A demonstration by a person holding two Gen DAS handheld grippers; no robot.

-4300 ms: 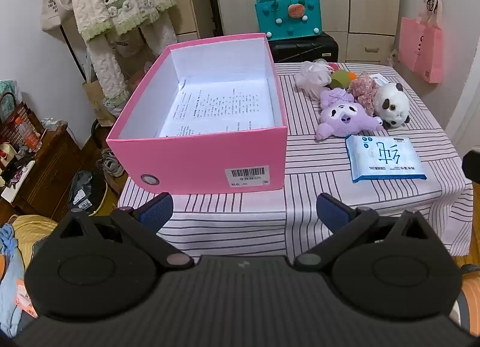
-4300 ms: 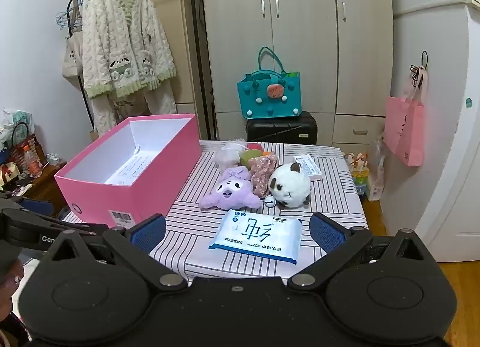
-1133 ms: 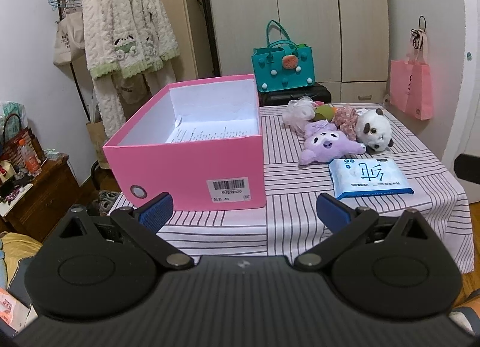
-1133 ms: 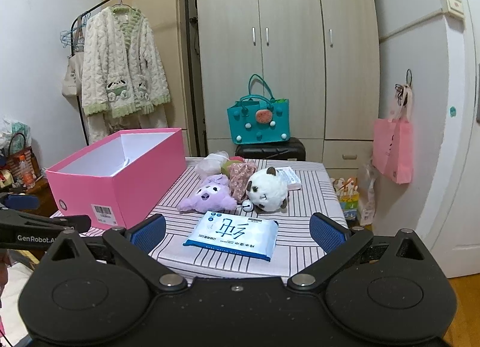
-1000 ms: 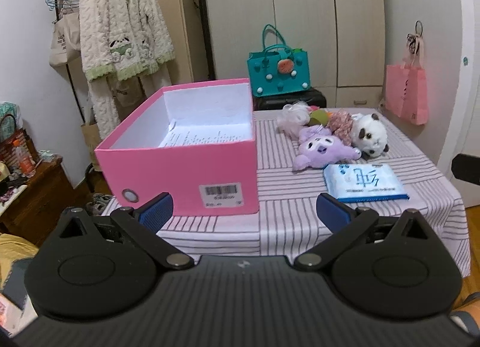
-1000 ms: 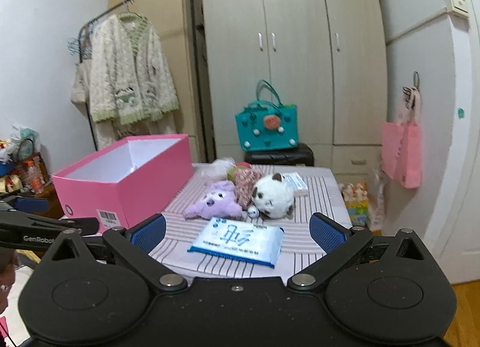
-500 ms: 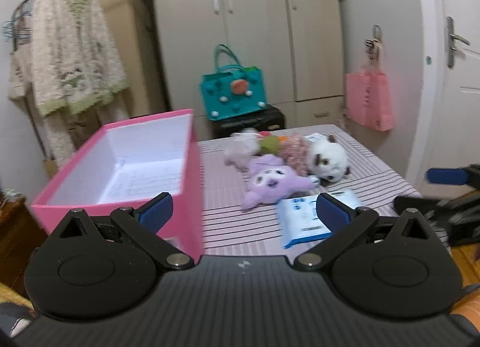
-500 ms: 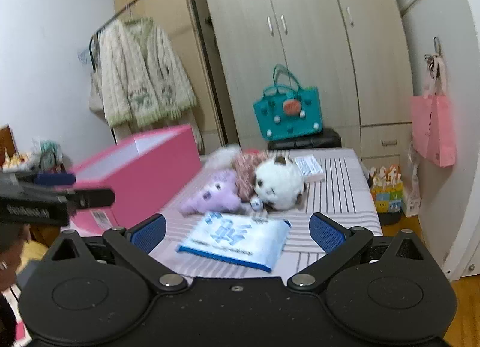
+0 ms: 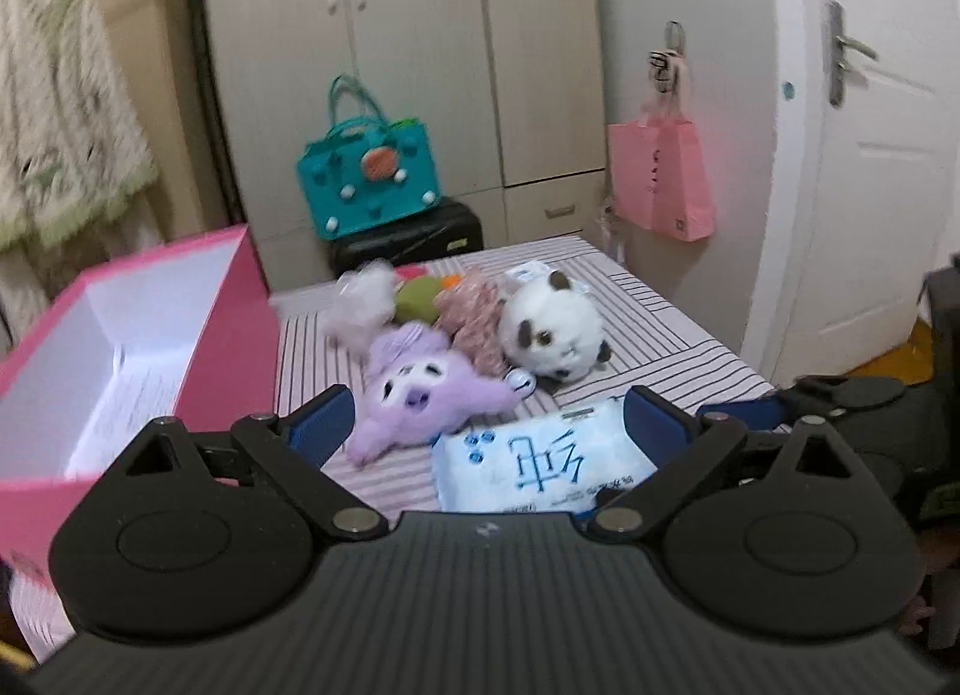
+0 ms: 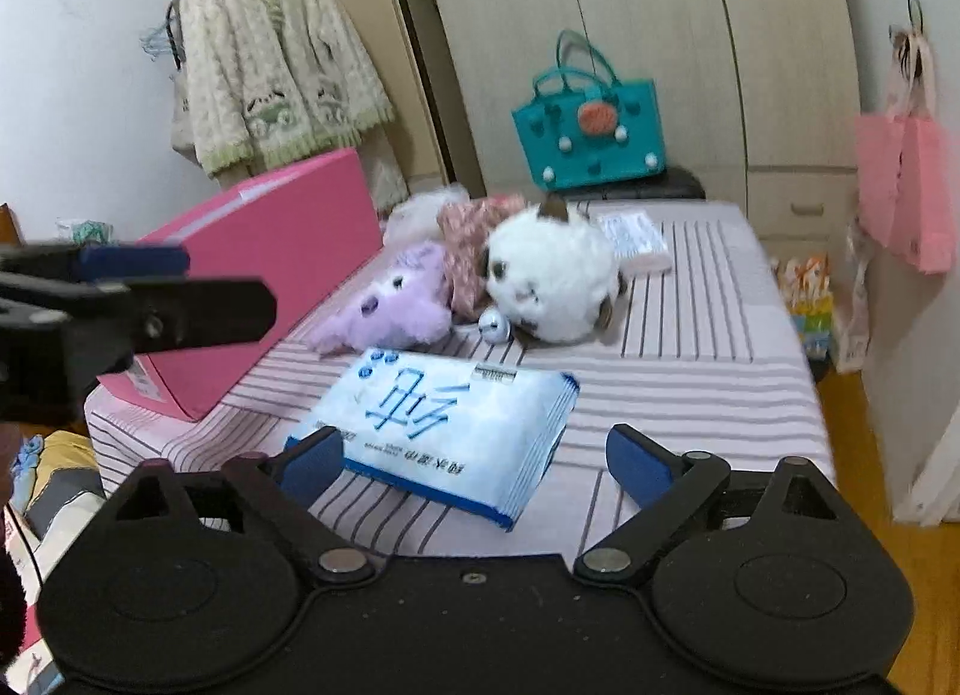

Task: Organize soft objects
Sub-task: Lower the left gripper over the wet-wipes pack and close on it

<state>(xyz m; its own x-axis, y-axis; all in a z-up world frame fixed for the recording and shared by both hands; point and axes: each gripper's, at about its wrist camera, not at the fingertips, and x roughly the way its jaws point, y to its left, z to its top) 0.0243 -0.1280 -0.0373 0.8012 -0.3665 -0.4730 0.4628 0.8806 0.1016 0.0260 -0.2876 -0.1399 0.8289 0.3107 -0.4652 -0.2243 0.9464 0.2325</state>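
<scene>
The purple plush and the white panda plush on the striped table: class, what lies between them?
A pink patterned fabric bundle lies between the purple plush and the white panda plush, touching both; the right wrist view shows it best.

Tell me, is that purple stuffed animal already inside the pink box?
No, the purple plush toy lies on the striped tablecloth beside the pink box, next to the panda plush.

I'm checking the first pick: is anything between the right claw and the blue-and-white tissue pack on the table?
Nothing visible is. The right claw is open, with the tissue pack lying flat on the striped tablecloth just ahead of it. The purple plush and panda plush sit beyond the pack.
</scene>
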